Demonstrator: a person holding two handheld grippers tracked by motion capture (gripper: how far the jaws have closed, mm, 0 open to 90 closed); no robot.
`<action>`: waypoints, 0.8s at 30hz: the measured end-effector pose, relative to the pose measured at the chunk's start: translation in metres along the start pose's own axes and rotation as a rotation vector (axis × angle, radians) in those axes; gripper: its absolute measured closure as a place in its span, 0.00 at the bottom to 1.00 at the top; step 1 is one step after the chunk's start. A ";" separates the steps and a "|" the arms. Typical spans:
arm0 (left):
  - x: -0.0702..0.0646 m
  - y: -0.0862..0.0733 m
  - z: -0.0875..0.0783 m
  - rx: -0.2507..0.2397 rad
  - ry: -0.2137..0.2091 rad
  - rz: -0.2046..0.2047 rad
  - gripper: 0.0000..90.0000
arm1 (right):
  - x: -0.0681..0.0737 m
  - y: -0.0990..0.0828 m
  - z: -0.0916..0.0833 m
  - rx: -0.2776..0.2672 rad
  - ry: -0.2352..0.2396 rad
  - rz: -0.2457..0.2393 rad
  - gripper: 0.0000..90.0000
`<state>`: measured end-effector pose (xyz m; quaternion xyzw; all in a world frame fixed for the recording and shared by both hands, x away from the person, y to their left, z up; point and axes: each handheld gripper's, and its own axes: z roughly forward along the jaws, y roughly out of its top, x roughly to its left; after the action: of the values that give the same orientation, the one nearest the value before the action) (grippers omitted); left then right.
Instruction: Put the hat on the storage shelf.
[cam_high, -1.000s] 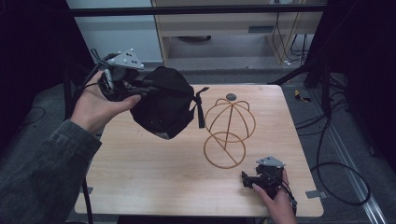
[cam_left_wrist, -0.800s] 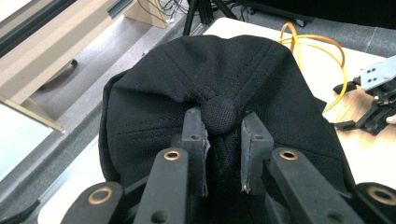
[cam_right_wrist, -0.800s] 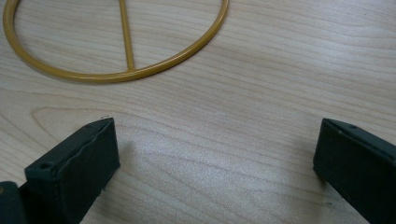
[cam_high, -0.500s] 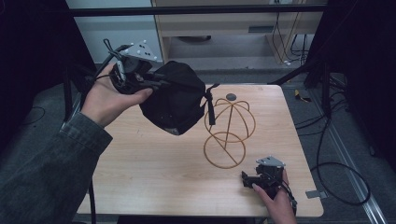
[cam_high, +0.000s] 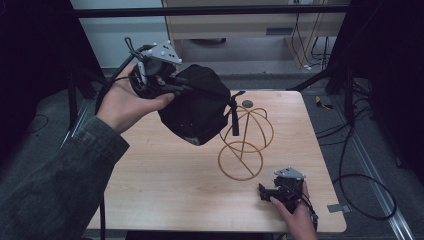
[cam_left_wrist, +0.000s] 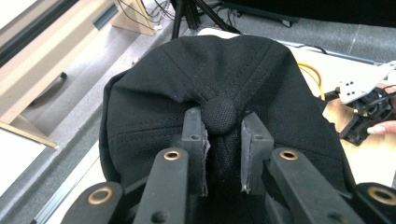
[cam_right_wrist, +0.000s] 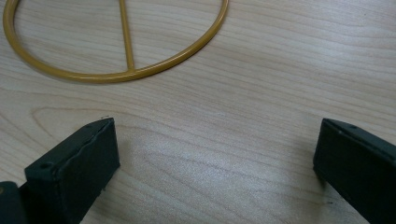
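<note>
The left tool (cam_high: 172, 87) has carried the black cap (cam_high: 197, 107) rightward, up against the gold wire stand (cam_high: 245, 145), hiding the stand's left side. Its jaws pinch the cap's top button (cam_left_wrist: 219, 114). Near the counter's (cam_high: 150, 200) front right corner, the right tool (cam_high: 265, 192) rests, jaws apart.

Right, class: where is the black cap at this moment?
In the high view, the black cap hangs above the table's left-centre, clamped in the left gripper, beside the gold wire stand.

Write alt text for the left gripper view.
The left tool pinches a black cap at its crown, jaws closed either side of the top button. Beyond the cap, the other tool rests on the wooden table.
</note>
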<state>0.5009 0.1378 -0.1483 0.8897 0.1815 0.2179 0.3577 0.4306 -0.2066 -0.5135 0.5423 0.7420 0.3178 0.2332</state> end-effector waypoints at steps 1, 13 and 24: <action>-0.001 0.001 0.002 0.000 -0.003 0.000 0.83 | 0.000 0.000 0.000 0.000 0.000 0.001 0.00; -0.015 0.021 0.026 0.005 -0.036 0.029 0.83 | 0.000 0.000 0.000 0.000 0.000 0.000 0.00; -0.024 0.044 0.042 0.003 -0.056 0.058 0.83 | 0.000 0.000 0.000 -0.001 0.001 -0.001 0.00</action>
<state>0.5096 0.0729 -0.1498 0.9009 0.1456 0.2028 0.3549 0.4307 -0.2066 -0.5136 0.5418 0.7421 0.3182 0.2333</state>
